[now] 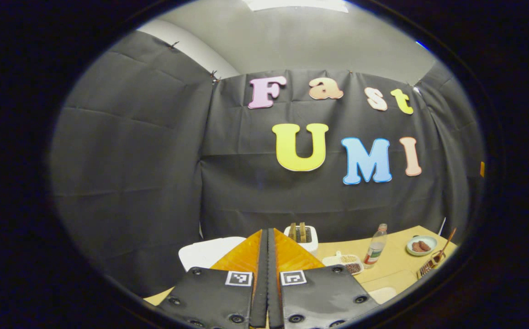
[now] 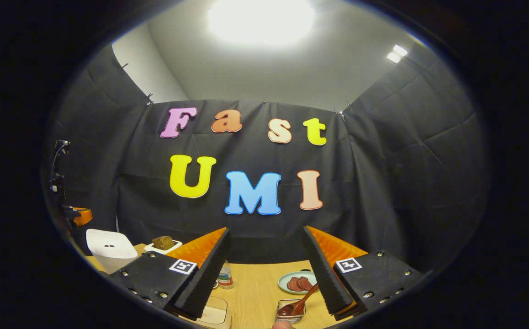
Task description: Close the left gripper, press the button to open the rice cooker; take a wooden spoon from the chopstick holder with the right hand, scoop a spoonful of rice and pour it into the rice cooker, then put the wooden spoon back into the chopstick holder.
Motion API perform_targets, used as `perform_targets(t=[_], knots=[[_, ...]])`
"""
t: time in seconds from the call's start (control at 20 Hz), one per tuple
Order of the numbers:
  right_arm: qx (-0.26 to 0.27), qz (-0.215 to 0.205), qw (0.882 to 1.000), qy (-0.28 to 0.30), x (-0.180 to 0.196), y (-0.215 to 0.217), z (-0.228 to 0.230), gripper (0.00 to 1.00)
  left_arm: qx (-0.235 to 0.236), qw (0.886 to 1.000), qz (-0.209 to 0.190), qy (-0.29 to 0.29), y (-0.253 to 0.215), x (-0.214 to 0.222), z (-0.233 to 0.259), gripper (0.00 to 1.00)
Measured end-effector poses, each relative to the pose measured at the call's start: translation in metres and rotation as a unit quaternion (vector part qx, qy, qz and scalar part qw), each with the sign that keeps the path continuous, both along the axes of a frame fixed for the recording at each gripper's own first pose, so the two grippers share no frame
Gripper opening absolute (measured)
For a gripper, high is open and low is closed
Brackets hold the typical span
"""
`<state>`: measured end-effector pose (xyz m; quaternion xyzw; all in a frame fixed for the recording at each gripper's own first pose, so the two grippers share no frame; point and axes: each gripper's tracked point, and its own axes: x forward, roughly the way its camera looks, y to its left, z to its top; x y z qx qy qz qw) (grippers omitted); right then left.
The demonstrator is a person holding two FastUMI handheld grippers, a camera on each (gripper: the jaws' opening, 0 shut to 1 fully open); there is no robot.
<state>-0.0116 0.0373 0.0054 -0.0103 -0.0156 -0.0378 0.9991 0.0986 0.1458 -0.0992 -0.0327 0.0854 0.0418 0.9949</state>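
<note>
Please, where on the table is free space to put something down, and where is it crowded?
Bare table lies between the bottle and the plate. In the left gripper view, wood is free between bottle and plate too. The tray, bottle and toaster crowd together.

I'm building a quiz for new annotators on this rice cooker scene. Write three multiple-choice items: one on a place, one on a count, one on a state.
1. Where does the wooden spoon rest?
A. In the holder on the table
B. On the plate
C. Between the right gripper's fingers

2. How many bottles stand on the table?
A. None
B. One
C. Three

3. How do the two grippers' fingers stand?
A. Both pairs apart
B. Left together, right apart
C. Left apart, right together

Answers:
1 A: in the right gripper view the spoon's bowl sits in the small holder, its handle leaning out.
2 B: a single bottle shows in the left gripper view.
3 B: the left gripper has its fingers meeting, while the right gripper shows a wide gap.
</note>
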Motion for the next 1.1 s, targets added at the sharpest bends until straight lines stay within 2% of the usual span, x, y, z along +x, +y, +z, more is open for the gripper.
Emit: perform_targets(t=[0.4, 0.8, 1.1], knots=[[-0.012, -0.036, 0.999, 0.011, -0.009, 0.006, -0.006, 0.95, -0.028, 0.996, -0.018, 0.078, 0.013, 0.033, -0.089, 0.08], [-0.036, -0.049, 0.998, 0.021, -0.014, 0.010, -0.002, 0.93, -0.040, 0.990, -0.011, 0.138, 0.025, 0.054, -0.158, 0.09], [-0.041, -0.047, 0.998, 0.019, -0.013, 0.010, 0.001, 0.95, -0.038, 0.989, -0.009, 0.143, 0.024, 0.052, -0.168, 0.09]])
